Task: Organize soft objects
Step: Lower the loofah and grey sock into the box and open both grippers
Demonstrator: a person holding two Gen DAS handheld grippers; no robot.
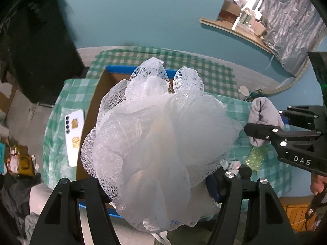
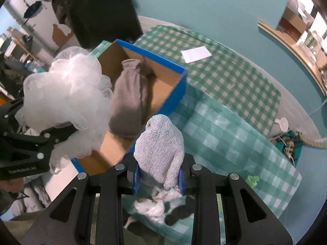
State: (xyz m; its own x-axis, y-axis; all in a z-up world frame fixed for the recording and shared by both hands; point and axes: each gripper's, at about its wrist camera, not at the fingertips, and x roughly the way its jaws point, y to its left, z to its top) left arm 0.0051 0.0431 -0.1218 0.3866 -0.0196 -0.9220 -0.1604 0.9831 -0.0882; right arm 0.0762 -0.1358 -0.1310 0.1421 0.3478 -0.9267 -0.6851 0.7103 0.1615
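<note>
A white mesh bath pouf (image 1: 159, 138) fills the left wrist view, and my left gripper (image 1: 157, 185) is shut on its lower part. It hangs over the open blue cardboard box (image 1: 114, 69). In the right wrist view the pouf (image 2: 67, 94) and left gripper (image 2: 30, 143) sit at the box's left side. My right gripper (image 2: 159, 178) is shut on a grey knitted cloth (image 2: 159, 145), just off the box's (image 2: 175, 85) near right corner. A grey sock (image 2: 128, 98) lies inside the box beside a brown item (image 2: 149, 77). The left wrist view shows the right gripper (image 1: 265, 122) with the cloth (image 1: 263, 110).
A green checked cloth (image 2: 224, 77) covers the table. On it lie a white phone (image 1: 74, 136) left of the box, a white paper (image 2: 196, 54) behind it, and a glittery green scrubber (image 1: 255, 159). White and dark fabrics (image 2: 159, 204) are heaped near the front edge.
</note>
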